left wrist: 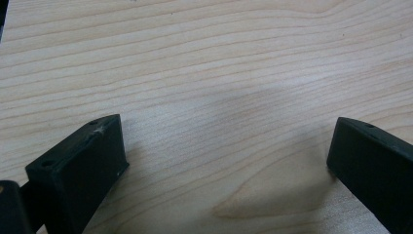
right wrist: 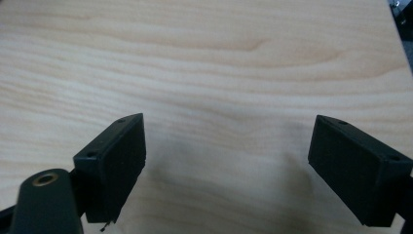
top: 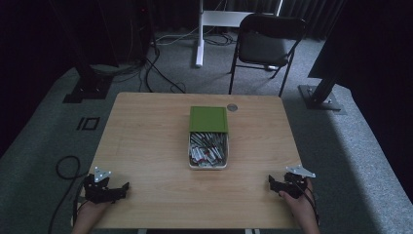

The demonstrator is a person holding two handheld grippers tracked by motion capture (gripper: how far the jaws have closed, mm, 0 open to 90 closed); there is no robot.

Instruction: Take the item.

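Note:
A white box (top: pixel 208 165) stands at the middle of the wooden table (top: pixel 146 141), full of several small mixed items. Its green lid (top: pixel 208 119) is slid back and covers the far half. My left gripper (top: pixel 127 187) rests at the table's near left corner, held by a hand. My right gripper (top: pixel 269 181) rests at the near right corner in the other hand. In the left gripper view the left gripper (left wrist: pixel 226 151) stands open over bare wood. In the right gripper view the right gripper (right wrist: pixel 229 146) is open too, nothing between its jaws.
A small round grommet (top: pixel 232 107) sits in the table near the far edge. A dark folding chair (top: pixel 265 44) and a white stand leg (top: pixel 199 34) are behind the table. Cables (top: pixel 65 168) lie on the grey carpet at the left.

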